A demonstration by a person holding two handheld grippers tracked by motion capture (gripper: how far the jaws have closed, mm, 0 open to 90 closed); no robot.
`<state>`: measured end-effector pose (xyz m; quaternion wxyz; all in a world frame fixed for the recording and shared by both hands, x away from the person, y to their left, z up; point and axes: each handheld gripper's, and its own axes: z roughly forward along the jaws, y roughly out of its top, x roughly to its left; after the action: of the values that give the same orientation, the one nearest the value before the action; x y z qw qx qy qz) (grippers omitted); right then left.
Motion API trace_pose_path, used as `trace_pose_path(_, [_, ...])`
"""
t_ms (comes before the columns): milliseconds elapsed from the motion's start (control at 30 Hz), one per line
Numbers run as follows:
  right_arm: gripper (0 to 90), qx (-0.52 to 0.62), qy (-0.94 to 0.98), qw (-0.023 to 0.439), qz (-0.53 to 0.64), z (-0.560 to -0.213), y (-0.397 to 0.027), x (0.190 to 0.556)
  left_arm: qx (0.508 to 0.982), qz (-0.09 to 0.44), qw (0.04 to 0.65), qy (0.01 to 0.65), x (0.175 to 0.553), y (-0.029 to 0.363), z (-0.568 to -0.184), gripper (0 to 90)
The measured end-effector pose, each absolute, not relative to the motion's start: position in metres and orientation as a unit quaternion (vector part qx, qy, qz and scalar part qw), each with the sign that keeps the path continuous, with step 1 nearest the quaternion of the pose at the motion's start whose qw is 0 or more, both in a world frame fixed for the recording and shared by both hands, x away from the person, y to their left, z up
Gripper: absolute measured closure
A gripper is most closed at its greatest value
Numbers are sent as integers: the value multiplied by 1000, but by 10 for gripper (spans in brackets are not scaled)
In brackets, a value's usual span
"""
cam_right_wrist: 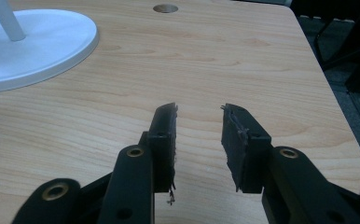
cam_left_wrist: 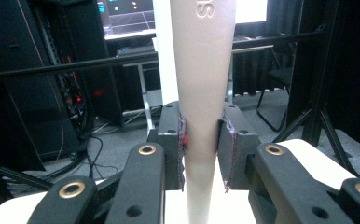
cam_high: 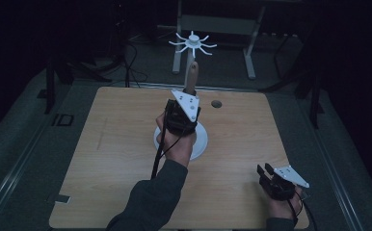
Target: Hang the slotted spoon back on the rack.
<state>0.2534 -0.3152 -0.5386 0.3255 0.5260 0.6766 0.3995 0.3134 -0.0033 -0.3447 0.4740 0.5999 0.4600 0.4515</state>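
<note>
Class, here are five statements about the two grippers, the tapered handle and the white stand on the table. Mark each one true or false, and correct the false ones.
1. The left gripper is clamped on a tapered handle. True.
2. The right gripper holds the handle. False: its jaws stand apart with nothing between them.
3. The white round base sits on the wooden table. True.
4. The right gripper hovers above the base. False: it is near the table's front right corner, apart from the base.
5. The stand's spoked top shows beyond the handle in the high view. True.
</note>
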Motion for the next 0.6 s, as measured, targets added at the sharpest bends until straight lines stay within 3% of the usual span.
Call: trace_pose_path(600, [648, 526, 677, 325, 399, -539, -315, 254, 596, 458, 467, 465, 319, -5, -333, 732])
